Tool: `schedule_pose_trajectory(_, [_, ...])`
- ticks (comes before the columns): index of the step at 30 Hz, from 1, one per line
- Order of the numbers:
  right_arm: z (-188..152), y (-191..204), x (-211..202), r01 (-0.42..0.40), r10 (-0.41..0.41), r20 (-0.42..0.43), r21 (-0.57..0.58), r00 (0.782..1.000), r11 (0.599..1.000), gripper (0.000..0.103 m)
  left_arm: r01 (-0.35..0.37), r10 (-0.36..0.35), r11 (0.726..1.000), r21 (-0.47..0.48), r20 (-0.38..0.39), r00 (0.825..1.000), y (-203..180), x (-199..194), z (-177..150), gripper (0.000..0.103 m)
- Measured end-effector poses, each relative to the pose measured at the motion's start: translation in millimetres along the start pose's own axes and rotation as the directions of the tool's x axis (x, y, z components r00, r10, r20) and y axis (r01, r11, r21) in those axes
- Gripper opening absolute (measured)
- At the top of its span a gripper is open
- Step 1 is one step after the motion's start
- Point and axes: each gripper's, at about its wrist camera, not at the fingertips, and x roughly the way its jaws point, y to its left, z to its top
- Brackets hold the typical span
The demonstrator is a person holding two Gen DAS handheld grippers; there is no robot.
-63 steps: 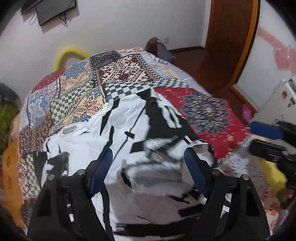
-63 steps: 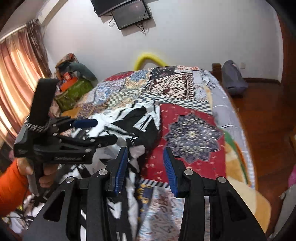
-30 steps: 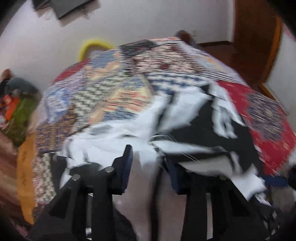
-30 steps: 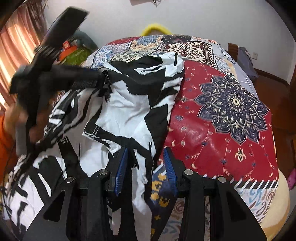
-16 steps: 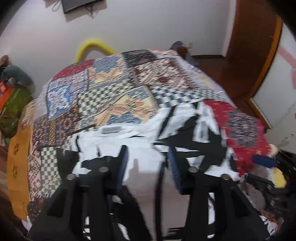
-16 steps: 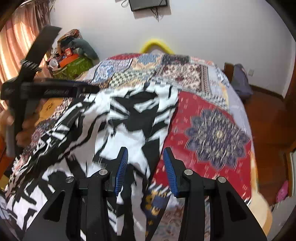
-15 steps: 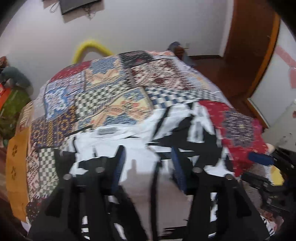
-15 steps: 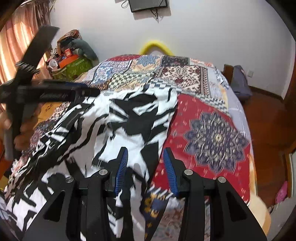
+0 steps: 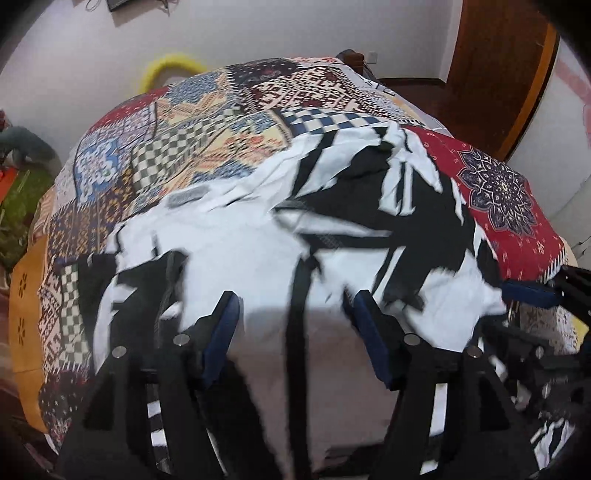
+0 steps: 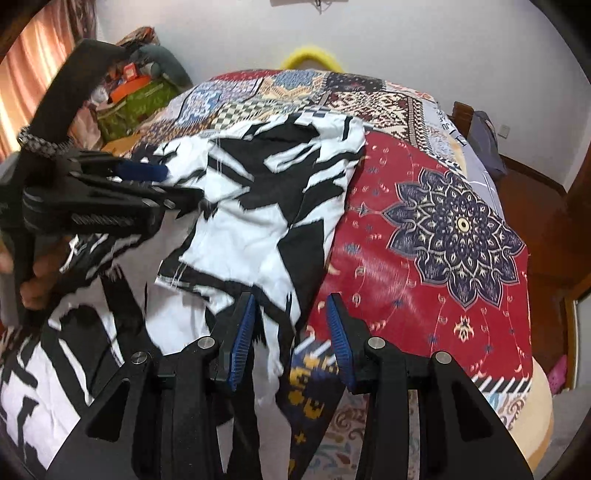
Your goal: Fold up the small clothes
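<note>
Black-and-white garment [image 10: 258,206] spread flat on patchwork bed cover [image 10: 443,229], laid out ready for folding; left gripper [image 9: 291,325] fingers parted wide above cloth, holding nothing; right gripper [image 10: 291,325] half open, garment edge between fingers, grip uncertain.

The garment [image 10: 258,206] is white with jagged black stripes and patches. The bedspread [image 10: 443,229] beneath is patchwork: a red panel with a navy and cream mandala, blue-and-white and green-and-white checks, maroon and cream geometric blocks, and an orange-yellow border [image 9: 22,314]. Both grippers [image 9: 295,332] [image 10: 291,332] are black with blue pads [image 10: 240,339]; a yellow arc [image 9: 170,66] shows against the white wall [image 9: 295,29].
</note>
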Motion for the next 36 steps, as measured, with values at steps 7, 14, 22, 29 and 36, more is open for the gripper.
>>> schedule_pose_trajectory(7, [12.9, -2.4, -23.1, -0.018, 0.018, 0.043, 0.014, 0.999, 1.000, 0.036, -0.026, 0.028, 0.997, -0.070, 0.038, 0.999, 51.9, -41.9, -29.8, 0.064])
schedule_pose_trajectory(14, [50.1, -10.9, -32.7, -0.006, 0.002, 0.117, 0.037, 0.993, 0.999, 0.036, -0.093, 0.118, 0.967, -0.238, 0.090, 0.989, 135.7, -74.9, -47.3, 0.068])
schedule_pose_trajectory(22, [90.3, -42.2, 15.2, -0.018, 0.008, 0.072, 0.144, 0.997, 0.989, 0.040, -0.115, 0.126, 0.922, -0.370, 0.007, 0.992, 210.6, -28.6, -44.7, 0.068])
schedule_pose_trajectory(29, [110.5, -58.9, 63.4, -0.034, 0.030, 0.024, 0.199, 0.999, 0.979, 0.039, -0.010, -0.014, 0.902, -0.431, -0.052, 0.999, 222.3, 33.8, -32.9, 0.068])
schedule_pose_trajectory(36, [126.0, -39.0, 72.3, -0.004, -0.001, 0.054, 0.096, 0.999, 0.995, 0.007, 0.035, -0.047, 0.897, -0.441, -0.017, 0.999, 223.1, 45.7, -12.7, 0.009])
